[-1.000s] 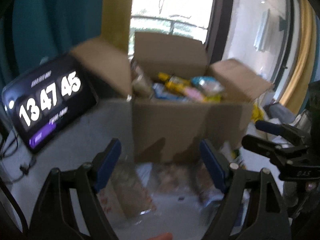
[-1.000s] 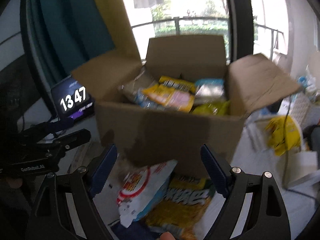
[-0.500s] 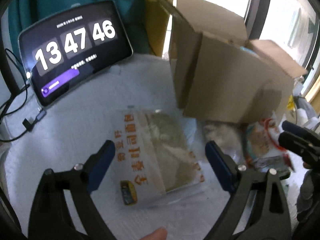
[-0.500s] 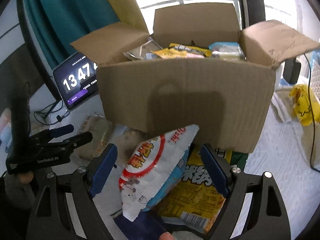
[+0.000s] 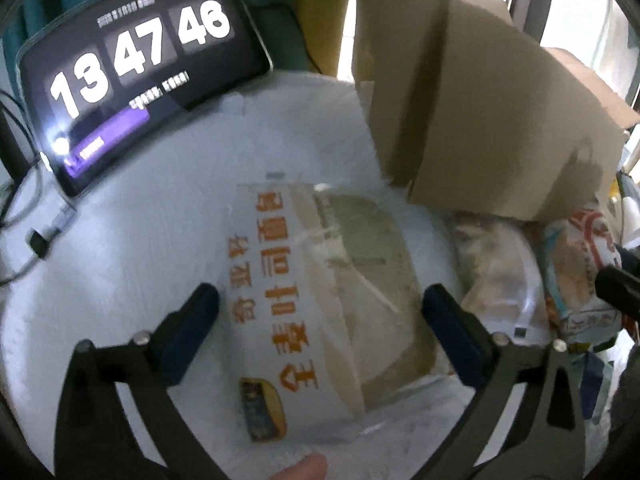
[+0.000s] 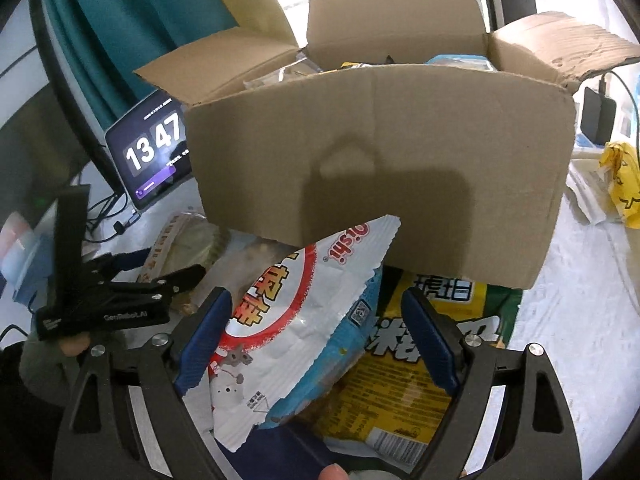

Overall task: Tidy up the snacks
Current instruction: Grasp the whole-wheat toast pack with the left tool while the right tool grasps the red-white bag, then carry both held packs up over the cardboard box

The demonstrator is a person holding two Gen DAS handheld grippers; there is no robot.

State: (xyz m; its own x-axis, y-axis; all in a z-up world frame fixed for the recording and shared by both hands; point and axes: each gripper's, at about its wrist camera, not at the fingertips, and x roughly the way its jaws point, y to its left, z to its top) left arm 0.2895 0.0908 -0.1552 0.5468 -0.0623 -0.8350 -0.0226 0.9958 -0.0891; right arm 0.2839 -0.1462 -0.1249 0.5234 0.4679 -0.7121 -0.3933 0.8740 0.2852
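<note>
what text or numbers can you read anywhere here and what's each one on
"13 47 46": tablet clock; the small lines above and below the digits are too blurred.
"Oishi": white and red snack bag; its large red Chinese characters are only partly visible.
"GenRobot.AI": side of the left gripper.
Orange Chinese characters: clear bread bag, too blurred to transcribe reliably.
White Chinese characters: yellow snack bag, partly hidden.

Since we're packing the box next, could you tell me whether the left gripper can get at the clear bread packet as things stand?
Probably yes: the left gripper is open, its fingers either side of the bread packet, nothing lying on top.
</note>
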